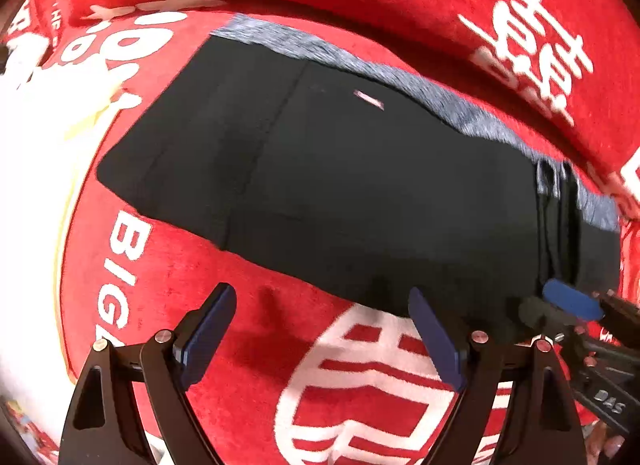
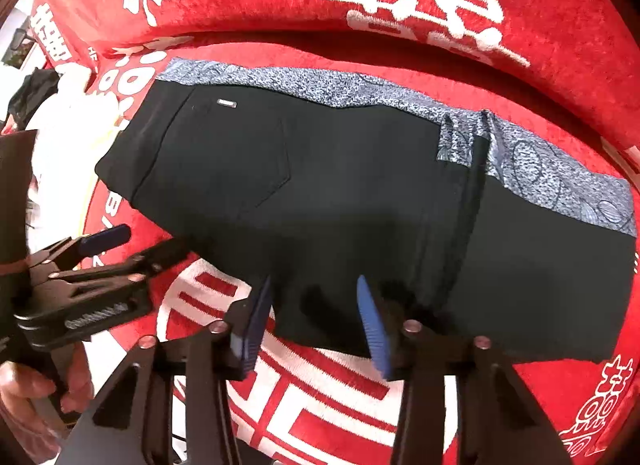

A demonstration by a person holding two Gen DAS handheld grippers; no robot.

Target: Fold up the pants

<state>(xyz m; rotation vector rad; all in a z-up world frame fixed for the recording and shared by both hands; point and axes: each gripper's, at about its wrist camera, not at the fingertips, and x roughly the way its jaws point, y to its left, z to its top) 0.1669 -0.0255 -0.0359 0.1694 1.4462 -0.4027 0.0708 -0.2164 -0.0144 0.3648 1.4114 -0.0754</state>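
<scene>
While both my grippers hover over the near edge, the black pants (image 2: pixel 320 201) lie folded flat on the red blanket (image 2: pixel 460 61) with its white lettering — a compact dark slab, with a strip of blue-grey patterned fabric (image 2: pixel 320 87) showing along the far edge. My left gripper (image 1: pixel 320 337) has its fingers spread wide apart, gripping nothing, over bare red cloth just short of the pants' near edge. My right gripper (image 2: pixel 316 317) is also apart, holding nothing, its blue pads (image 2: pixel 372 321) over that same near edge. From the left camera, the right gripper sits by the pants' near right corner. Open blanket shows in front of the pants and off to the left — the far side rises into a red fold.
</scene>
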